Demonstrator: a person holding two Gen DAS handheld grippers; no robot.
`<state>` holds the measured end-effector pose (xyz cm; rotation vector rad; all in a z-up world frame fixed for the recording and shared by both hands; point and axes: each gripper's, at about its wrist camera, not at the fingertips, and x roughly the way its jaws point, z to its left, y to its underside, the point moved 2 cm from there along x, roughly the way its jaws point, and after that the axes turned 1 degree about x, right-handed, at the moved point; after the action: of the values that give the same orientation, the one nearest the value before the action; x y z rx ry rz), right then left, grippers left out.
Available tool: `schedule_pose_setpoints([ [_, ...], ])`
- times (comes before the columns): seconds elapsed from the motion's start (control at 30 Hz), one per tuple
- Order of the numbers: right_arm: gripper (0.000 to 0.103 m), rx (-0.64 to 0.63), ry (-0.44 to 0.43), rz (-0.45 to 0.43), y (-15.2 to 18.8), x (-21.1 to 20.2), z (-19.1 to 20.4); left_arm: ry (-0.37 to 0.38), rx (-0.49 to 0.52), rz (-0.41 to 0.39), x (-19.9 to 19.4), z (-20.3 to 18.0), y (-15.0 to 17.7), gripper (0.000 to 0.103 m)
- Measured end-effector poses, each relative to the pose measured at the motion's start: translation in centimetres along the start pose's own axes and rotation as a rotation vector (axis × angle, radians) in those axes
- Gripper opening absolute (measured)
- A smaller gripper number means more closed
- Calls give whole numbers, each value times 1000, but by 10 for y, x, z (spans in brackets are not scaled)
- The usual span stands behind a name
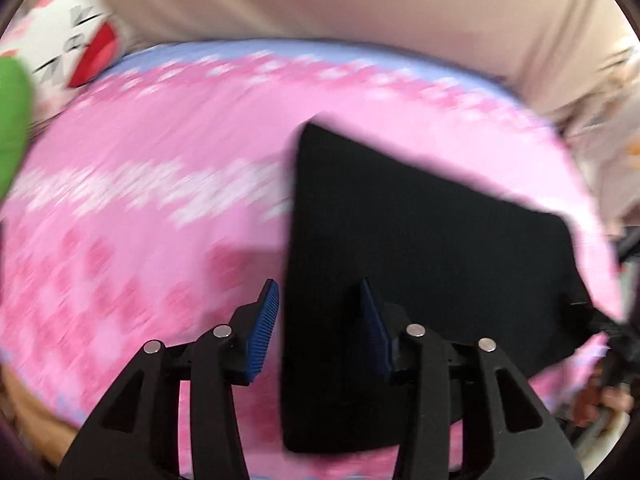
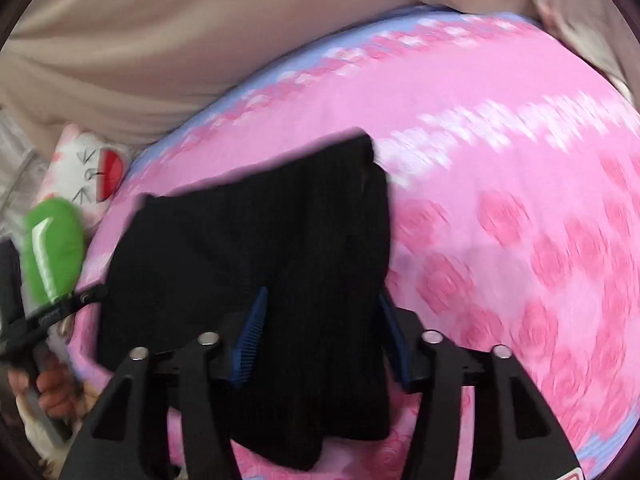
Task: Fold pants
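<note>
Black pants lie on a pink rose-patterned sheet with lavender border.

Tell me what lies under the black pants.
The black pants lie on a pink rose-patterned bedspread, which shows all around them. Whatever sits directly beneath the fabric is covered.

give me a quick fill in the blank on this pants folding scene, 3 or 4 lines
1. The folded pants are ____ in colour.
2. They lie on a ____ floral bedsheet.
3. The jaws of the left hand-held gripper stand ____, holding nothing.
4. The plush cat pillow by the bed's edge has a ____ mouth.

Missing words: black; pink; open; red
</note>
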<state>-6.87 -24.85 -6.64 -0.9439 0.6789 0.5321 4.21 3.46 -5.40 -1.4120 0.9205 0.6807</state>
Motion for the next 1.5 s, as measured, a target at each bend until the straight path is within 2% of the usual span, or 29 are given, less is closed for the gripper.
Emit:
schedule_pose_setpoints([
  [0.03, 54, 27, -8, -25, 1, -11, -3, -12, -6, -14, -4, 7, 4, 45],
  [0.1, 44, 16, 62, -122, -5, -39, 1, -10, -27, -66, -20, 10, 5, 47],
  [0.13, 23, -43, 96, -176, -12, -56, 13, -14, -25, -111, -31, 7, 2, 48],
  [0.17, 4, -82, 101, -187, -16, -63, 24, -20, -7, -162, -42, 0, -3, 57],
  [0.2, 2, -109, 81, -192, -21, -67, 35, -26, 12, -195, -47, -10, -7, 64],
  [0.23, 2, -141, 49, -186, -22, -67, 46, -26, 39, -228, -52, -20, -9, 76],
  [0.27, 2, -179, 22, -170, -26, -61, 57, -28, 56, -240, -51, -27, -10, 82],
  [0.33, 2, -246, 6, -103, -26, -35, 78, -13, 104, -234, -40, -50, -11, 84],
  [0.4, 1, -257, 11, -14, -32, 6, 77, -19, 133, -188, -17, -62, -8, 84],
  [0.43, 0, -232, 73, 23, -40, 34, 62, -30, 139, -158, -3, -64, -6, 84],
  [0.47, 0, -193, 52, 30, -46, 49, 49, -33, 133, -123, 13, -63, -6, 85],
  [0.5, 0, -150, 14, 23, -50, 49, 42, -25, 124, -120, 18, -60, -4, 85],
  [0.53, 0, -77, -22, 38, -56, 44, 36, -24, 103, -120, 18, -55, -5, 85],
  [0.57, 0, -64, -13, 20, -58, 34, 40, -26, 81, -123, 15, -49, -6, 85],
  [0.6, 0, -108, 17, -29, -57, 21, 52, -27, 53, -129, 8, -39, -9, 84],
  [0.63, 8, -157, 29, -49, -50, 14, 64, -25, 25, -145, -2, -28, -11, 84],
  [0.7, 8, -249, -4, -42, -39, 12, 90, -43, -8, -178, -14, -9, -15, 89],
  [0.77, 8, -302, 15, -3, -37, 38, 98, -73, -28, -186, -18, 4, -19, 90],
  [0.83, 0, -295, 129, 41, -46, 75, 91, -94, -46, -187, -20, 14, -20, 90],
  [0.9, 4, -244, 109, 27, -54, 74, 94, -118, -47, -183, -21, 21, -18, 90],
  [0.93, 4, -255, 53, 13, -56, 66, 107, -135, -46, -187, -21, 24, -15, 90],
  [1.03, 4, -364, -88, 31, -48, 62, 157, -153, -57, -177, -20, 35, -8, 90],
  [1.1, 4, -431, -132, 70, -41, 78, 188, -154, -68, -164, -19, 42, -5, 90],
  [1.27, 3, -518, -51, 166, -30, 162, 225, -187, -78, -134, -11, 51, 3, 92],
  [1.4, 4, -593, -35, 132, -25, 160, 251, -198, -87, -102, -3, 57, 10, 92],
  [1.5, 4, -553, -62, 94, -28, 136, 248, -201, -86, -90, 0, 59, 11, 92],
])
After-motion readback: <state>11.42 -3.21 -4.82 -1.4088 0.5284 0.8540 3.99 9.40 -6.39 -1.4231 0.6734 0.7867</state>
